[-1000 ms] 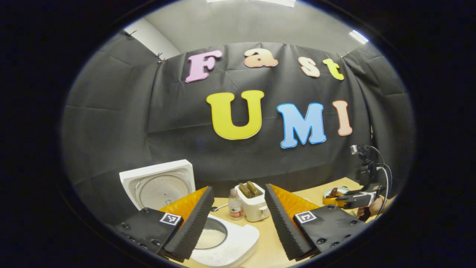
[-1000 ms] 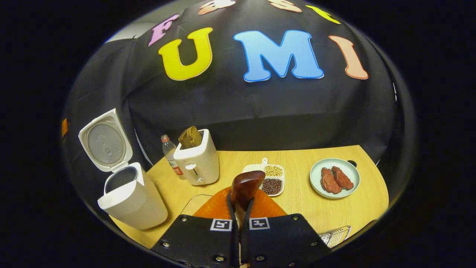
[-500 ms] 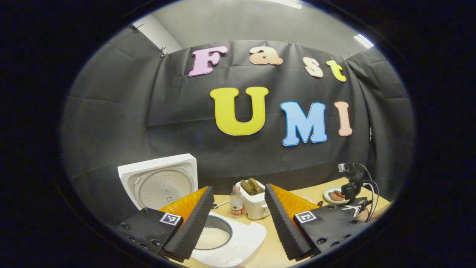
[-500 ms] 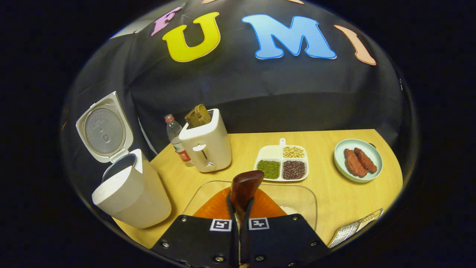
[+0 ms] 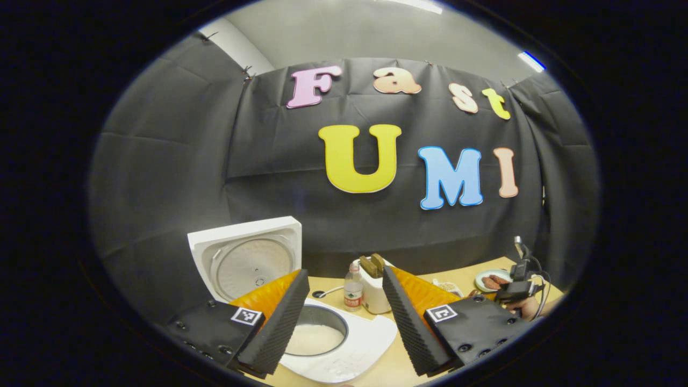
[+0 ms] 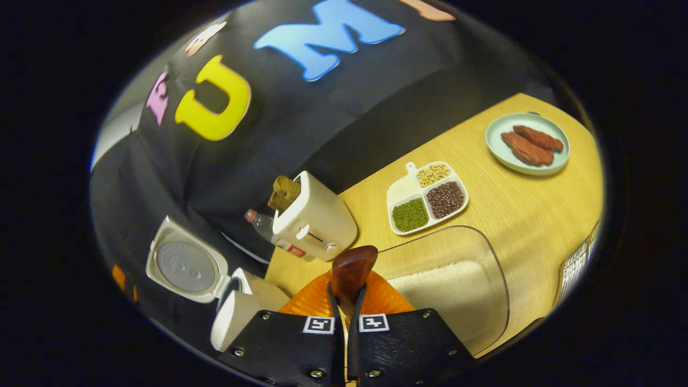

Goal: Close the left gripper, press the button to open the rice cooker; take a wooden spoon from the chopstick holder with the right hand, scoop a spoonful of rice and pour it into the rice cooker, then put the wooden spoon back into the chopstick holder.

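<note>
1. Wooden table under black cloth wall; both views look out across it.
2. Right gripper, right gripper view: fingers pressed together on the wooden spoon, handle clamped betw. them, bowl end sticking out past the tips. View is rolled, table slopes.
3. Just beyond spoon: clear tub w/ white rice inside; spoon bowl is over its near edge, contact w/ rice can't tell.
4. Left gripper, left gripper view: fingers spread wide, nothing betw. them.
5. Rice cooker right beyond those tips, lid up, pot w/ rice showing. In right gripper view it sits low left, lid tipped back.
6. Mid: toaster w/ bread in slot, water bottle beside it; divided tray of beans.
7. Far: plate w/ two reddish pieces.
8. Right gripper also at far right of left gripper view, a hand on it.
</note>
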Demonstrator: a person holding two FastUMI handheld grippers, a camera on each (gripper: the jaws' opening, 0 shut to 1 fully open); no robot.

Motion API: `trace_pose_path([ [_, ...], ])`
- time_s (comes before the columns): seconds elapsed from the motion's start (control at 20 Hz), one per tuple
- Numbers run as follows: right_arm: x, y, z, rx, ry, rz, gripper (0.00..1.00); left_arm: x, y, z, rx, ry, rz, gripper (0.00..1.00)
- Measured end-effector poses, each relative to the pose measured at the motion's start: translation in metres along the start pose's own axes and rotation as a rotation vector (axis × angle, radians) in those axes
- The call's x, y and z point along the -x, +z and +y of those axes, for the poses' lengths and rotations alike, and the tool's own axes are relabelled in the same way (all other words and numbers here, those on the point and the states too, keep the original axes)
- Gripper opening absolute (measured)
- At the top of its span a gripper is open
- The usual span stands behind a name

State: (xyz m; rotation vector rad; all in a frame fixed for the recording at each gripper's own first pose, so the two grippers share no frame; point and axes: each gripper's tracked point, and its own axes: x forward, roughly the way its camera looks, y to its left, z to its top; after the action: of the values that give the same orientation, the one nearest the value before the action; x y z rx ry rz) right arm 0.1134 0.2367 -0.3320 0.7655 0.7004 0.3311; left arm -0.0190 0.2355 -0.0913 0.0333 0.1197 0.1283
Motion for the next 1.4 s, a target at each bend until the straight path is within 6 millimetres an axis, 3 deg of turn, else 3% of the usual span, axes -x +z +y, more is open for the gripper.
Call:
trace_pose_path([
  [0.25, 0.04, 0.046, -0.013, -0.296, 0.073, -0.099, 0.02, 0.0, 0.006, 0.005, -0.003, 0.004, -0.024, 0.95],
  [0.45, 0.066, 0.067, 0.005, -0.389, 0.159, -0.145, 0.03, -0.001, 0.007, -0.009, -0.006, -0.049, -0.024, 0.96],
  [0.65, 0.087, 0.076, 0.036, -0.4, 0.219, -0.158, 0.02, -0.003, 0.005, -0.017, -0.012, -0.077, -0.022, 0.96],
  [0.85, 0.096, 0.072, 0.074, -0.358, 0.263, -0.132, 0.02, -0.001, 0.003, -0.021, -0.048, -0.12, -0.032, 0.95],
  [1.05, 0.09, 0.059, 0.108, -0.353, 0.312, -0.087, 0.02, 0.005, -0.003, -0.013, -0.066, -0.125, -0.023, 0.95],
  [1.4, 0.065, 0.025, 0.178, -0.228, 0.377, 0.015, 0.03, 0.018, -0.029, 0.025, -0.099, -0.092, 0.025, 0.96],
])
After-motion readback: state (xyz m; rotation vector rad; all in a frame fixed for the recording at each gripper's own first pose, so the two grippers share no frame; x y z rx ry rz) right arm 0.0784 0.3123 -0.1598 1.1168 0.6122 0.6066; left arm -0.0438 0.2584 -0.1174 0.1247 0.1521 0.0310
